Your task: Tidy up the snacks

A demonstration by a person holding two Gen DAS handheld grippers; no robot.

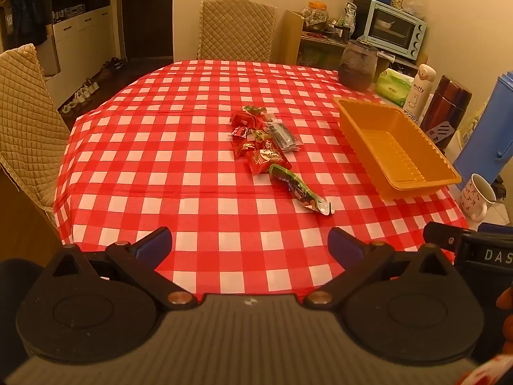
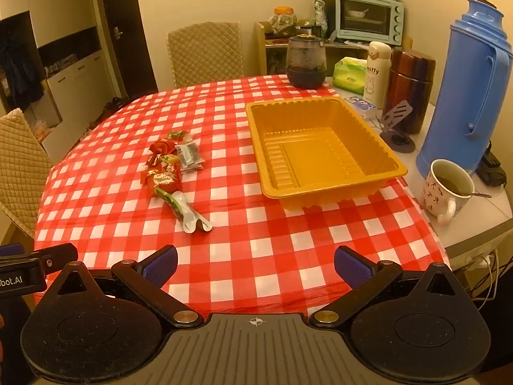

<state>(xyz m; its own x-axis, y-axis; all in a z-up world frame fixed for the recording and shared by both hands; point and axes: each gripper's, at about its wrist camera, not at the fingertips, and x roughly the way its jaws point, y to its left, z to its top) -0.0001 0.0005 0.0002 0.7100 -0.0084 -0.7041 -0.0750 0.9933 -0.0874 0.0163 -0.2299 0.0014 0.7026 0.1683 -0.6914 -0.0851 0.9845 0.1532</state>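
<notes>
Fingers first: the left gripper (image 1: 250, 243) has its blue pads spread as wide as they go with nothing between them, just hanging over the red-and-white checked tablecloth (image 1: 179, 147), and the right gripper (image 2: 255, 264) is the same deal, jaws wide apart and empty. From the left wrist view the snack pile (image 1: 261, 142) sits straight up at about 12 o'clock from the fingers, well apart from them, a loose heap of red wrappers, a clear packet and a long green packet (image 1: 296, 189) trailing toward the camera. The orange tray (image 2: 320, 157) is empty, at roughly 1 o'clock in the right wrist view, with the snacks off at 10 o'clock from those fingers. Further out at 2 o'clock there's a mug with a spoon (image 2: 449, 189) and a big blue thermos (image 2: 468, 86) on the bare table edge.
</notes>
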